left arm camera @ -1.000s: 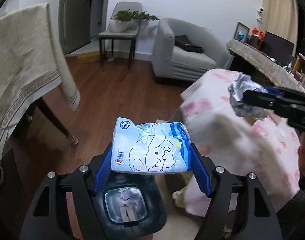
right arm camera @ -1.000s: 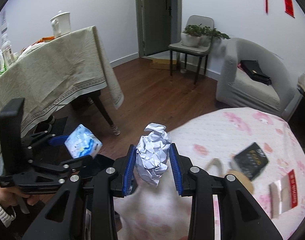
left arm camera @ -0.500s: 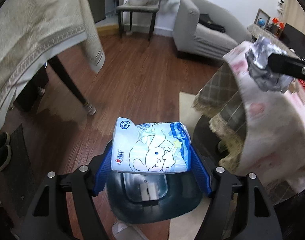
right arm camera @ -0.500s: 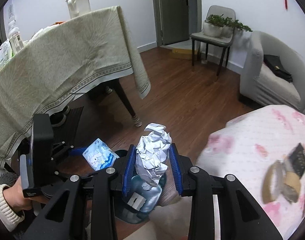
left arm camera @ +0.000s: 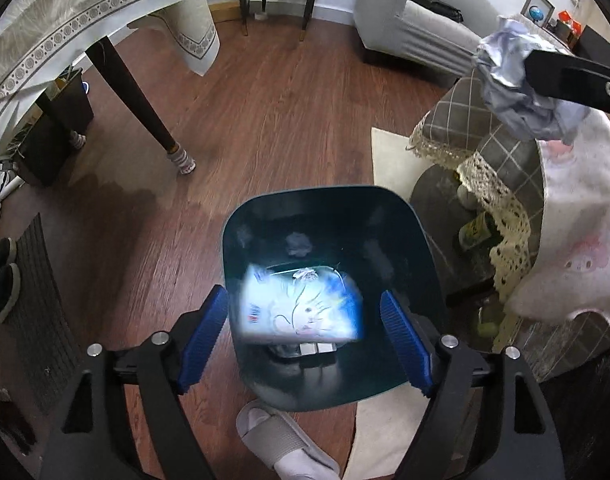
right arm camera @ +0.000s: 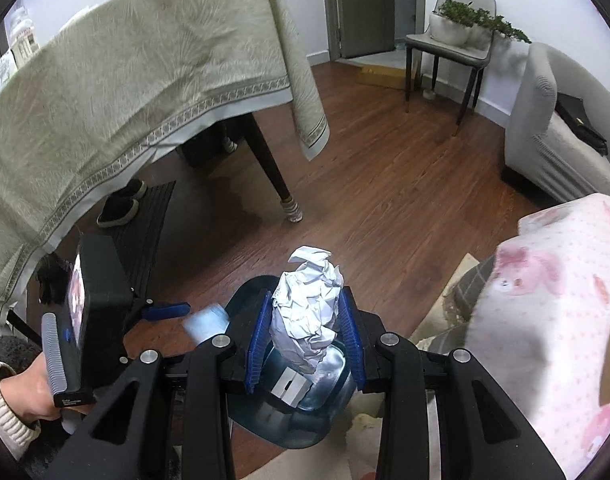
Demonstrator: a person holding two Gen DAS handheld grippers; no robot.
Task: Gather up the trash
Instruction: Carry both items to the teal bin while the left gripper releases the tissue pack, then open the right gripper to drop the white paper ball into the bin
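Observation:
My left gripper (left arm camera: pixel 305 334) hangs over a dark teal waste bin (left arm camera: pixel 419 240) on the floor, its jaws opening. The blue and white tissue pack (left arm camera: pixel 301 306) is blurred between the blue pads, free of both, dropping into the bin. In the right wrist view that pack (right arm camera: pixel 207 324) shows as a pale blur beside the bin (right arm camera: pixel 245 292). My right gripper (right arm camera: pixel 307 338) is shut on a crumpled ball of white paper (right arm camera: pixel 307 316), held just above the bin. The same paper ball (left arm camera: pixel 513 80) shows at the upper right of the left wrist view.
A table with a beige cloth (right arm camera: pixel 137 80) and dark legs (left arm camera: pixel 133 96) stands to the left. A low table under a pink-patterned cloth (right arm camera: pixel 553 320) is at the right, a grey slipper (left arm camera: pixel 281 444) lies by the bin, and a grey sofa (right arm camera: pixel 553 136) stands beyond.
Both grippers came down over the bin, which now fills the lower middle of both views. The left jaws spread and let go of the tissue pack, which is falling. The right still grips the paper.

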